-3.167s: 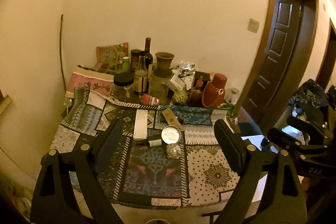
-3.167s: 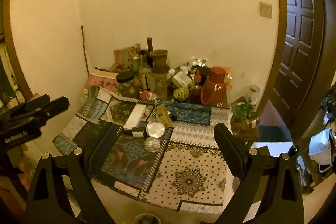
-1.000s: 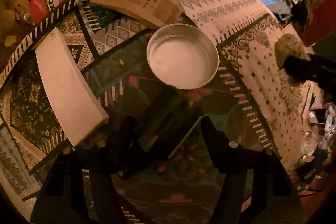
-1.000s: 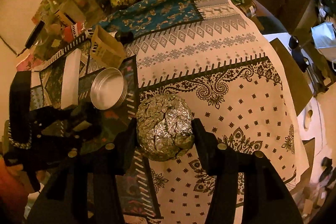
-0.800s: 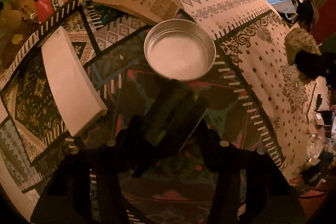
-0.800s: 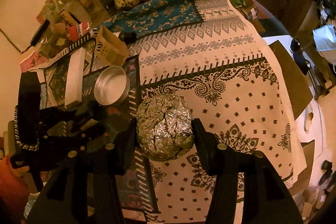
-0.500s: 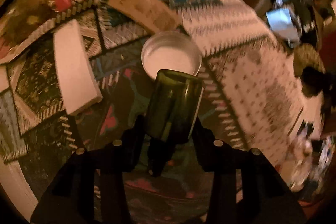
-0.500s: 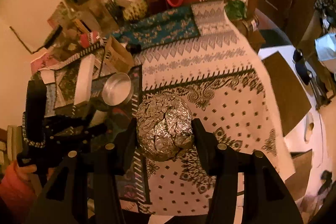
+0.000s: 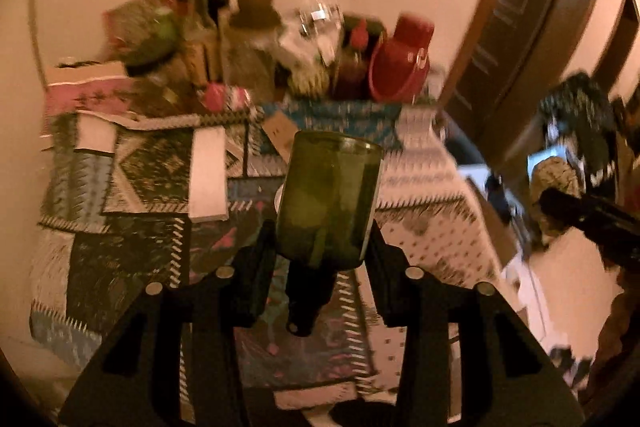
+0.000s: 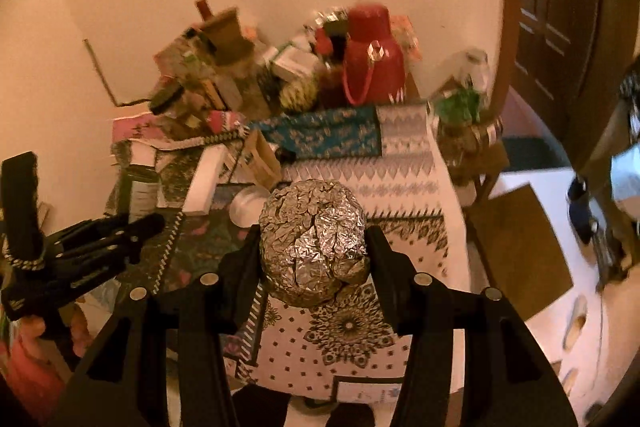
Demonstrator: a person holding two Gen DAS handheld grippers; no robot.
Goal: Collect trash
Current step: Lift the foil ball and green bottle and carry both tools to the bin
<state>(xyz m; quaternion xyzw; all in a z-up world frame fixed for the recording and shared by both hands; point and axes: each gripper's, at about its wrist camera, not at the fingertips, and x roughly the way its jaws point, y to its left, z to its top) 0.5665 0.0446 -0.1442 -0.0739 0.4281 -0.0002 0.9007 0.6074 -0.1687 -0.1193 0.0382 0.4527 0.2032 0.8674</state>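
The desk (image 10: pixel 400 163), draped in patterned cloths, is serving as the landmark. Both loads are hanging above its near edge, so the pick-up step is judged complete; the next move calls for carrying both to a bin, which is not in view. The right hand-held gripper (image 10: pixel 314 247) is clamping the crumpled foil ball (image 10: pixel 314 241). The left hand-held gripper (image 9: pixel 324 239) is clamping the green glass bottle (image 9: pixel 330 199), base pointing away toward the desk, neck toward the camera, long axis along the fingers.

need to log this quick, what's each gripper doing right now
left gripper: closed on the green glass bottle.
right gripper: closed on the crumpled foil ball.
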